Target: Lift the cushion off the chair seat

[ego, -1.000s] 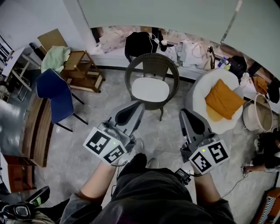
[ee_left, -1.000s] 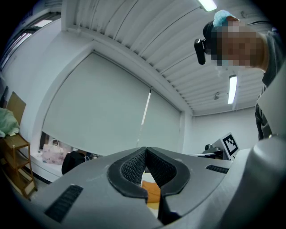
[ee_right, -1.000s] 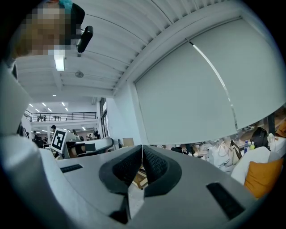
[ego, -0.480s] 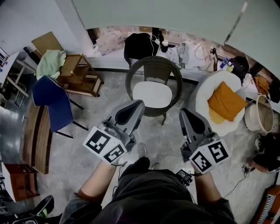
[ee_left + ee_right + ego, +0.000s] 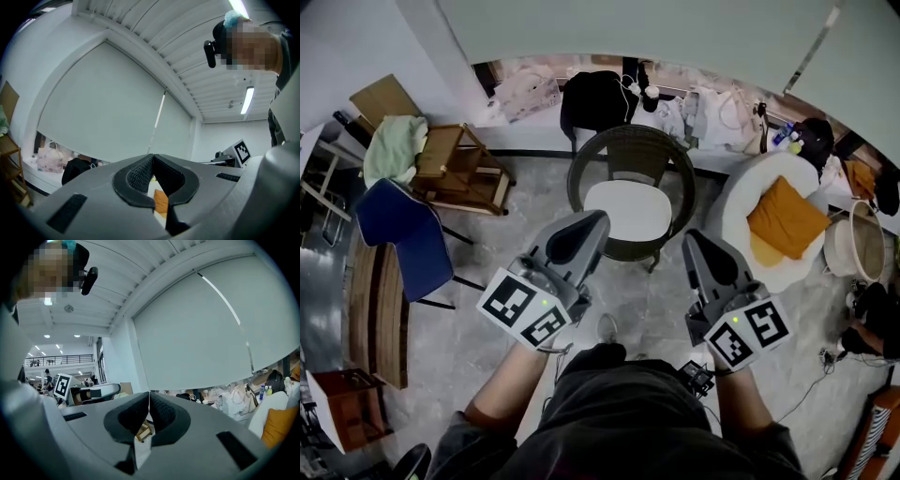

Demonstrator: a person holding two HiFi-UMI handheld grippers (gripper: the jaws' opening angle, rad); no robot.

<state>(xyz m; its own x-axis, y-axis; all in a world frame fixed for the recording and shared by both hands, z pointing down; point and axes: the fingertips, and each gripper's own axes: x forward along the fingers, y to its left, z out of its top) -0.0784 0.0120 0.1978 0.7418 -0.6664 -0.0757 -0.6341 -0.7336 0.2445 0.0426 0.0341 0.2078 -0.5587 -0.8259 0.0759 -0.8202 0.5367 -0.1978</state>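
A white oval cushion point(image 5: 628, 210) lies on the seat of a dark wicker chair point(image 5: 630, 150) in the middle of the head view. My left gripper point(image 5: 598, 221) is shut and empty, its tip just short of the chair's near left rim. Right of it, my right gripper point(image 5: 690, 240) is shut and empty too, close to the chair's near right edge. Both point level toward the chair. In the left gripper view the left gripper point(image 5: 152, 157) has its pads together; the right gripper view shows the same for the right gripper point(image 5: 149, 394).
A round white seat point(image 5: 733, 206) with an orange pillow point(image 5: 787, 217) stands right of the chair. A blue chair point(image 5: 401, 232) and a wooden rack point(image 5: 455, 169) are at the left. Bags and clothes point(image 5: 712, 111) line the window wall behind. A wicker basket point(image 5: 856, 246) sits far right.
Both grippers and the person have moved forward toward the wicker chair, which now sits closer to the gripper tips. Both grippers stayed shut.
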